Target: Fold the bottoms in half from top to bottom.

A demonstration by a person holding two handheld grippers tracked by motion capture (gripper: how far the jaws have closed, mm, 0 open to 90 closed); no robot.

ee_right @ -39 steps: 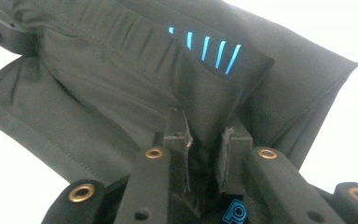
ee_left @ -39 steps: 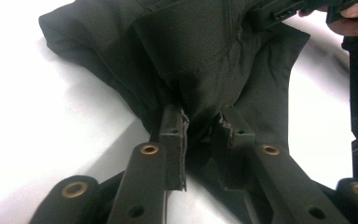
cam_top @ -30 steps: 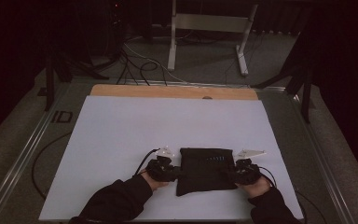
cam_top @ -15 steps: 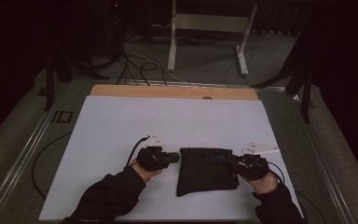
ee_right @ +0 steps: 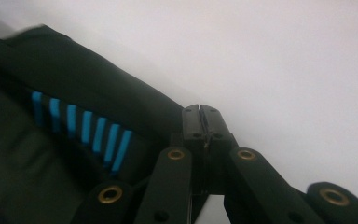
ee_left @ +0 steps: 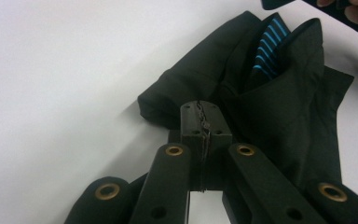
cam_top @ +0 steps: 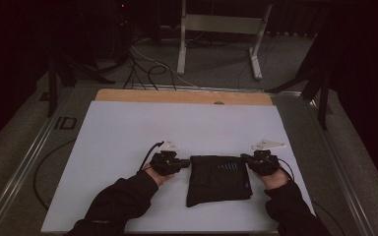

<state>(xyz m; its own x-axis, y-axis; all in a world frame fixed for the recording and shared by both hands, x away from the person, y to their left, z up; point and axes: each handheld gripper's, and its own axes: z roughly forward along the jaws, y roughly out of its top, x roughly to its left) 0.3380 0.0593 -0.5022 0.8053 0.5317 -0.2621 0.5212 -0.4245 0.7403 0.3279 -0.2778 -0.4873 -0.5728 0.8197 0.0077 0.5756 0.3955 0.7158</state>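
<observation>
Folded black garment (cam_top: 219,179) with blue stripes lies flat near the front edge of the white tabletop (cam_top: 128,128). Left gripper (cam_top: 177,163) and right gripper (cam_top: 252,160) flank it, jaws just clenched, holding nothing.

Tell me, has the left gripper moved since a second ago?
Yes. The left gripper has slid left off the dark garment onto the white table.
</observation>
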